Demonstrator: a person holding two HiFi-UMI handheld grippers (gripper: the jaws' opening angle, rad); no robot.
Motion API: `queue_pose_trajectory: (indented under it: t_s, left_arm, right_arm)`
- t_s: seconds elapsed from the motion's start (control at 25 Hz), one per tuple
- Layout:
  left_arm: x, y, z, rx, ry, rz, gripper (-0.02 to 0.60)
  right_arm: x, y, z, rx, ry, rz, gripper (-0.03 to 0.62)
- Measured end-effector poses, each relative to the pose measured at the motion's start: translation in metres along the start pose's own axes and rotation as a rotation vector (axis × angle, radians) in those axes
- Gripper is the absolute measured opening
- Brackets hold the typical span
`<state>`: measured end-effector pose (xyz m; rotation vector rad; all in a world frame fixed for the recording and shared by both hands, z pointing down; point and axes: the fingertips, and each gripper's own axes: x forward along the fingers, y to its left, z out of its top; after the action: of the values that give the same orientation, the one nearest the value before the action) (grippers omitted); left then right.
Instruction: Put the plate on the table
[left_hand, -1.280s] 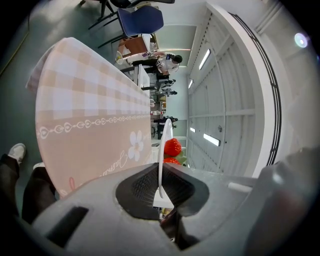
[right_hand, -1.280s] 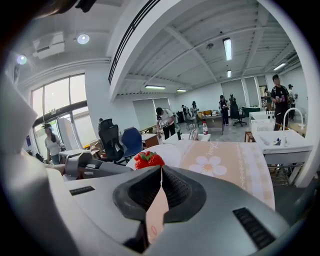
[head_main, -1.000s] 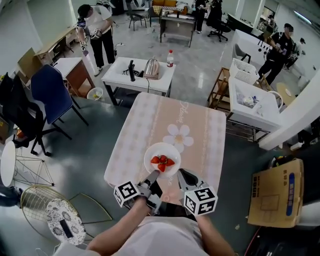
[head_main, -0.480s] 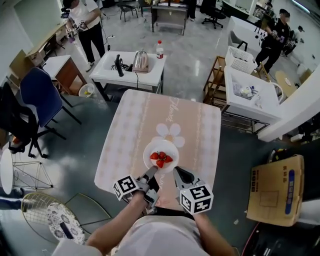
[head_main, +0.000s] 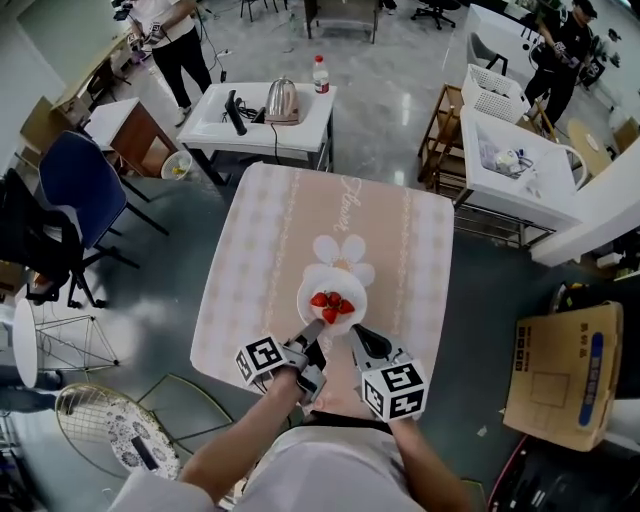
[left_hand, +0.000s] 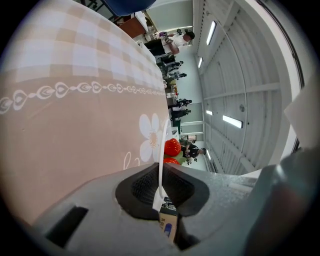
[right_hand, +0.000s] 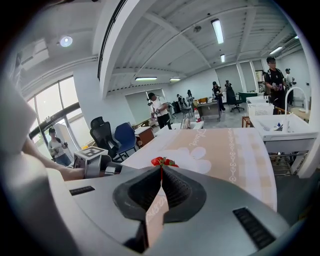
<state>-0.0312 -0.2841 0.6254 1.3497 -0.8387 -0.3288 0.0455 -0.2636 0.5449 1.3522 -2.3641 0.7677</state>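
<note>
The left tool (head_main: 314, 334) and right tool (head_main: 356, 334) sit side by side, each clamped narrow on the plate (head_main: 316, 284) at its near rim. The plate, carrying strawberries (head_main: 332, 303), reaches ahead of both tools over the table (head_main: 260, 250).
</note>
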Motion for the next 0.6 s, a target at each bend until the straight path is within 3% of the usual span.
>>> queue_pose_trajectory:
  t_s: [0.6]
  left_arm:
    - [0.026,0.021,0.005,0.017,0.018,0.09,0.018]
  right_arm:
    - [0.019,-0.012,-0.019,0.081,0.035,0.029,0.006]
